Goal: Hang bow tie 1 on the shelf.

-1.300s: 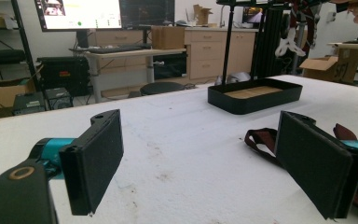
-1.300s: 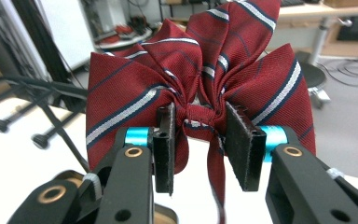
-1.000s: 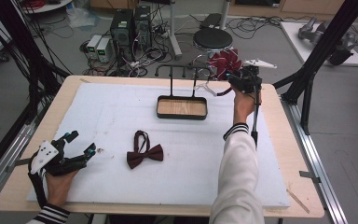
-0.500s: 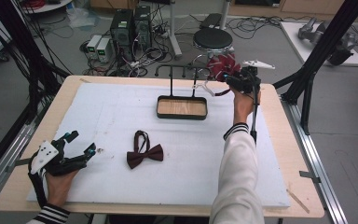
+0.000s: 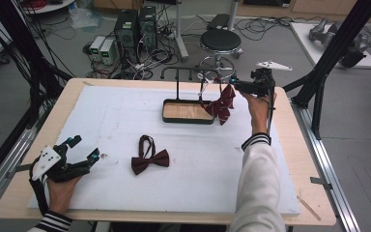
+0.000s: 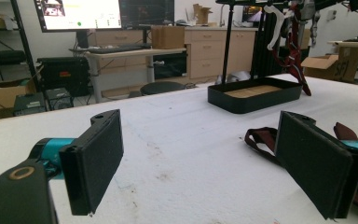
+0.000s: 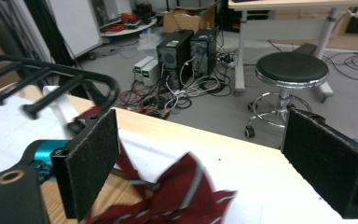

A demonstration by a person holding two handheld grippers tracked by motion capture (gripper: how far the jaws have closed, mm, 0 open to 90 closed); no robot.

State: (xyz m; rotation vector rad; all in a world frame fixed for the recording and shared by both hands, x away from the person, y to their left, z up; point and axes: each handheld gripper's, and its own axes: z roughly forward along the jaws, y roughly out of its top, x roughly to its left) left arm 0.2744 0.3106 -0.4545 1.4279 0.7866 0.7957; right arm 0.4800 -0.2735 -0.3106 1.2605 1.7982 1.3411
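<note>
At the lower left of the high view, the left hand-held gripper (image 5: 95,155) rested on the desk (image 5: 270,193) with jaws wide apart and empty. Mid-frame lay a dark bow tie (image 5: 149,159): light, soft, best pinched at its centre knot. Farther off, upper right, the right hand-held gripper (image 5: 235,86) had just been opening, jaws wide, nothing pressed; the striped bow tie (image 5: 222,104) hung from the rack (image 5: 178,77) above the tray (image 5: 186,119).

The hanging bow tie (image 5: 223,104) was dark red with pale stripes, the one lying flat (image 5: 149,160) a plain maroon. The stand (image 5: 186,112) was black (its tray floor light wood), on a white mat (image 5: 125,116) over a tan table (image 5: 299,145).
</note>
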